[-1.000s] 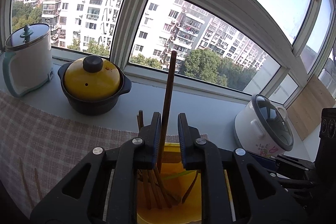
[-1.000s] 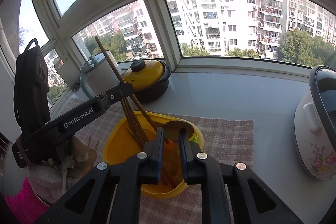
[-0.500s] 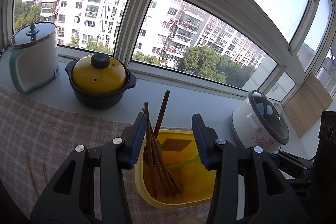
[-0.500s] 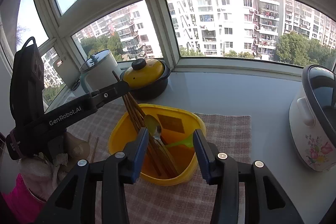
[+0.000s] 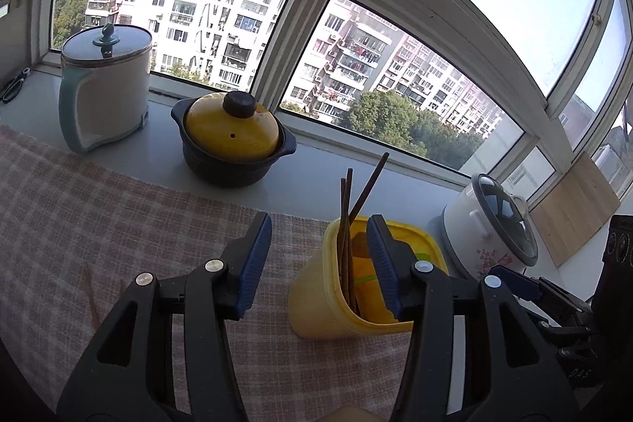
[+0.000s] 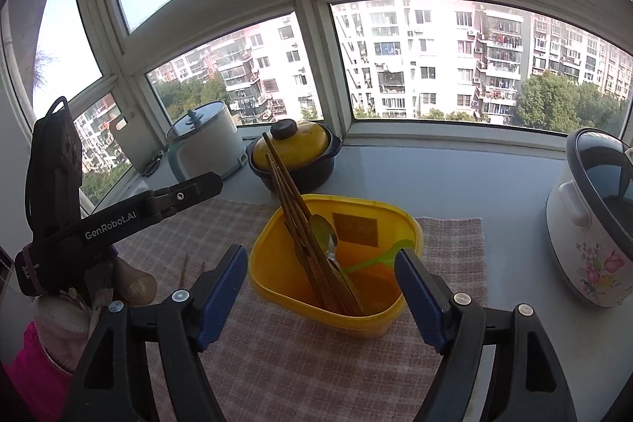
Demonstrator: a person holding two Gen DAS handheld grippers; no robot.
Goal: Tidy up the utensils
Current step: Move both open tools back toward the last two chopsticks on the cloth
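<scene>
Both tools have drawn back from the yellow container (image 6: 336, 287) and spread wide since a second ago, when the left one pinched a chopstick. Now the left tool (image 5: 318, 263) gapes empty, the container just behind its right finger; the right tool (image 6: 320, 287) gapes empty with the container between its fingers. Brown chopsticks (image 6: 300, 224) lean against the container's left wall beside a metal spoon (image 6: 326, 238) and a green utensil (image 6: 376, 258). Two more chopsticks (image 6: 192, 269) lie on the checked cloth (image 6: 296, 354) covering the desk.
</scene>
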